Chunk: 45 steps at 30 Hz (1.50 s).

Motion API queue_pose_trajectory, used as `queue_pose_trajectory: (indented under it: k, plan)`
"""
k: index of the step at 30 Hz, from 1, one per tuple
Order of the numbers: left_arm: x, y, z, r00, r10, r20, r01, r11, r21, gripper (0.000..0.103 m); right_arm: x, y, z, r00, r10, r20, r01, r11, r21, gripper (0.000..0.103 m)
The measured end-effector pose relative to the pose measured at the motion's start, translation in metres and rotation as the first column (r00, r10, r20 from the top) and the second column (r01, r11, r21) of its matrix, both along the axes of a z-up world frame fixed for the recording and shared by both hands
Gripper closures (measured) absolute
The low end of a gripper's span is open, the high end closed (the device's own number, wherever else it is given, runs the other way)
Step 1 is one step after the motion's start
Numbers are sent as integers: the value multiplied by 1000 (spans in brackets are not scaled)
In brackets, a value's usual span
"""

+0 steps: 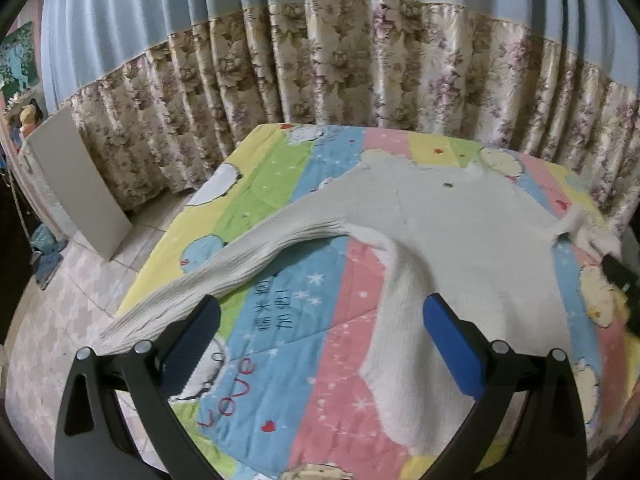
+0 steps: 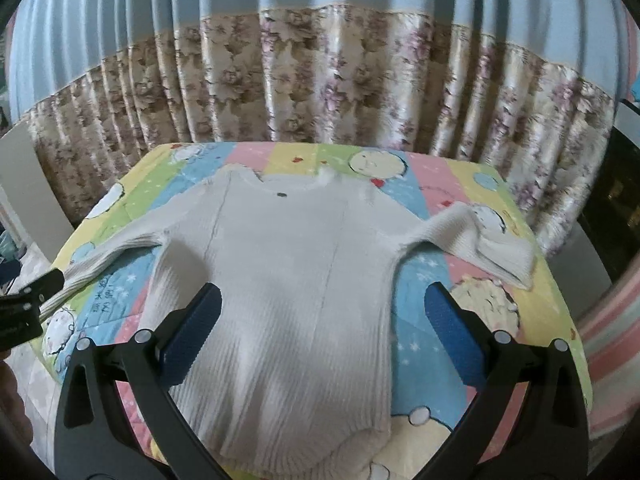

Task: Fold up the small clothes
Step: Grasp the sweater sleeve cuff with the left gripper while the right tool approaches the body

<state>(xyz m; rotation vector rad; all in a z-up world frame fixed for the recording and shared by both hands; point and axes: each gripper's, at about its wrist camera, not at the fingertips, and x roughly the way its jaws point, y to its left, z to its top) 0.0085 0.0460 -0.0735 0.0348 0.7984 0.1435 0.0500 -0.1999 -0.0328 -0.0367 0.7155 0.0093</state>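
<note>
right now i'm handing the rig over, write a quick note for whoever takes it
Left hand-held gripper: open, holding nothing, low over the near left of the quilt, beside the sweater's left sleeve.
Right hand-held gripper: open, holding nothing, over the sweater's lower body.
White knit sweater: lies flat on the quilt, neckline toward the curtain. Left sleeve runs out straight; right sleeve is bent back near its cuff.
Done: sweater spread out.
Left: every fold; sleeves in first, probably, then the body.
</note>
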Motion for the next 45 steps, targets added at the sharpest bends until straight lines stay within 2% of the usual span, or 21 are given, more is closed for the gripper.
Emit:
queue_pose_trajectory:
  k: [4, 7, 9, 14, 19, 25, 28, 36, 40, 45]
  plan:
    - [-3, 21, -6, 999, 32, 4, -32, 999, -20, 2, 8, 8, 1, 999, 31, 39, -32, 999, 13, 3]
    - [-3, 37, -13, 999, 52, -15, -53, 998, -44, 2, 24, 14, -5, 999, 46, -3, -46, 999, 23, 3]
    - [-2, 47, -17, 997, 73, -20, -74, 996, -56, 2, 30, 20, -7, 998, 58, 3, -58, 998, 16, 3]
    - [4, 75, -32, 982, 147, -118, -153, 987, -44, 2, 36, 33, -10, 996, 87, 24, -87, 996, 19, 3]
    - [9, 112, -46, 955, 231, -187, -252, 963, -98, 2, 52, 46, -25, 988, 147, -39, -145, 989, 36, 3]
    - [13, 139, -59, 926, 305, -221, -331, 939, -91, 2, 84, 67, -47, 975, 189, -120, -189, 982, 11, 3]
    - [20, 148, -66, 911, 330, -247, -361, 928, -89, 2, 91, 75, -46, 971, 209, -117, -208, 978, 19, 3]
    - [32, 167, -81, 894, 352, -276, -400, 905, -142, 2, 103, 84, -45, 959, 254, -128, -249, 967, 56, 3]
    - [34, 182, -88, 876, 385, -289, -444, 880, -172, 2, 99, 95, -48, 957, 266, -117, -263, 964, 42, 3]
    - [35, 198, -93, 851, 439, -290, -500, 845, -189, 2, 90, 122, -60, 937, 332, -109, -335, 942, -6, 3]
